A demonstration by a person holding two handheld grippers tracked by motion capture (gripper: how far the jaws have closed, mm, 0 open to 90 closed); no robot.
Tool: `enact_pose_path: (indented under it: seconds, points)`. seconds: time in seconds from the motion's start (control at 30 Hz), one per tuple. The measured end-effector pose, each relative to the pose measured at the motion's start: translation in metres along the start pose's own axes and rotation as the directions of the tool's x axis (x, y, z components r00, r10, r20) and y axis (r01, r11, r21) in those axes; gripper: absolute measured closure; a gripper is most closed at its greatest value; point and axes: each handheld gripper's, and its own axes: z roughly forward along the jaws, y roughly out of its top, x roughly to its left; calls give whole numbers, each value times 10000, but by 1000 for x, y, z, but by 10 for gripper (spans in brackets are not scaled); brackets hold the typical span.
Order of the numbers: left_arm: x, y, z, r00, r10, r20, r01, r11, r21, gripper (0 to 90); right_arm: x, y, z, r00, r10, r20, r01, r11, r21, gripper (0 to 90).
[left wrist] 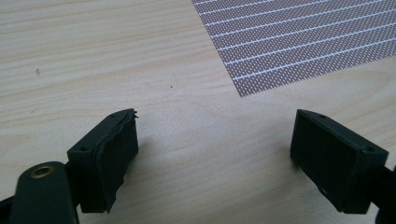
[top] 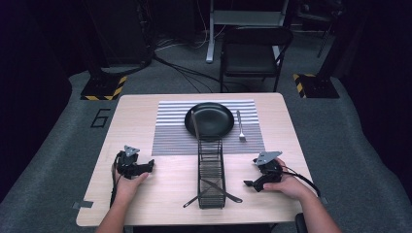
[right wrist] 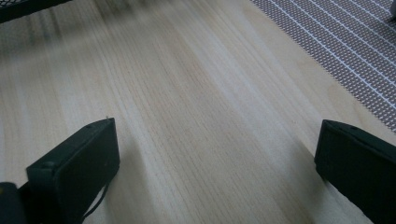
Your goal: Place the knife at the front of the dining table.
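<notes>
black folding chair (top: 252, 53) behind table | floor cables (top: 184, 70) | hazard-striped bases (top: 103, 90) (two)

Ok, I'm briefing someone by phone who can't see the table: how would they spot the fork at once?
Start at the striped placemat on the far half of the wooden table, where a black plate sits. The fork lies on the mat just right of that plate, tines toward the person. It is the lone light metal utensil on the mat; other utensils lie in or stick out of the black wire caddy.
</notes>
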Motion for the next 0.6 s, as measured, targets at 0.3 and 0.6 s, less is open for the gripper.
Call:
enact_pose_path:
  seconds: [0.3, 0.6]
  points:
    - [-2, -1, 0, 9994, 233, 264, -231, 9997, -87, 142, 0, 0, 0, 10000, -4, -3, 4, 10000, 3, 0]
    - [-2, -1, 0, 9992, 291, 274, -288, 9995, -101, 154, 0, 0, 0, 10000, 14, 8, -14, 10000, -6, 0]
